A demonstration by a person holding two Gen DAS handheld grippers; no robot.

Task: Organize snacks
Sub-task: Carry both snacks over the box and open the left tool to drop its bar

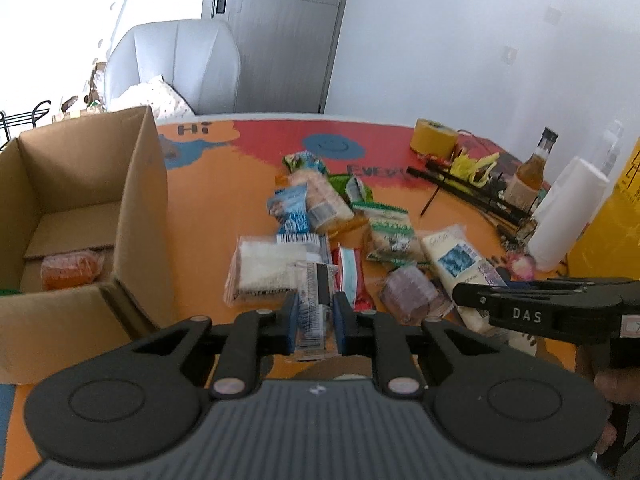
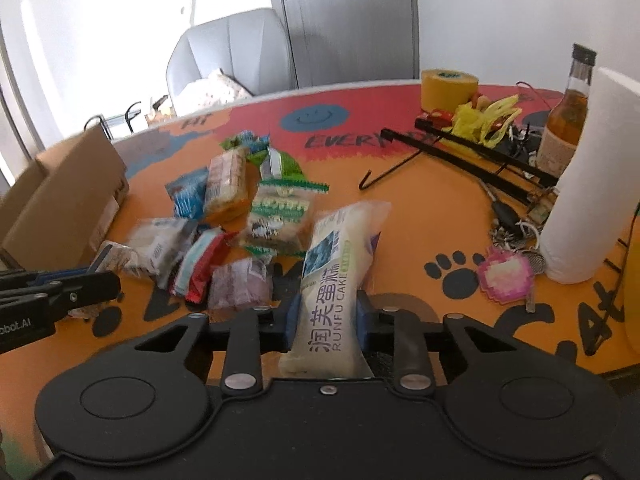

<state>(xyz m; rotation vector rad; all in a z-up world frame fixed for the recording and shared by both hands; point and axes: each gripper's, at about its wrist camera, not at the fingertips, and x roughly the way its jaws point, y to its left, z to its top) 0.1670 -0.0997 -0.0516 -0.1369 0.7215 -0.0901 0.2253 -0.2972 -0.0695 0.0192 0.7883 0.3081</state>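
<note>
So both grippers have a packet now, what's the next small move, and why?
Probably carry the left gripper and its clear-wrapped packet over to the open cardboard box; one orange snack already lies inside, and the box sits on that side.

The white cake packet [image 2: 332,280] sitting between the right gripper [image 2: 326,322]'s fingers is showing "RUNFU CAKE" beneath large Chinese characters. Beyond both grippers, the painted table [image 2: 400,208] is showing "EVERY" in dark letters, the rest hidden, and "HI" nearer the cardboard box [image 1: 80,216]. The right gripper's side is reading "DAS" in the left wrist view, while the left gripper [image 1: 316,318]'s side is showing the cut-off ending "obot.AI".
</note>
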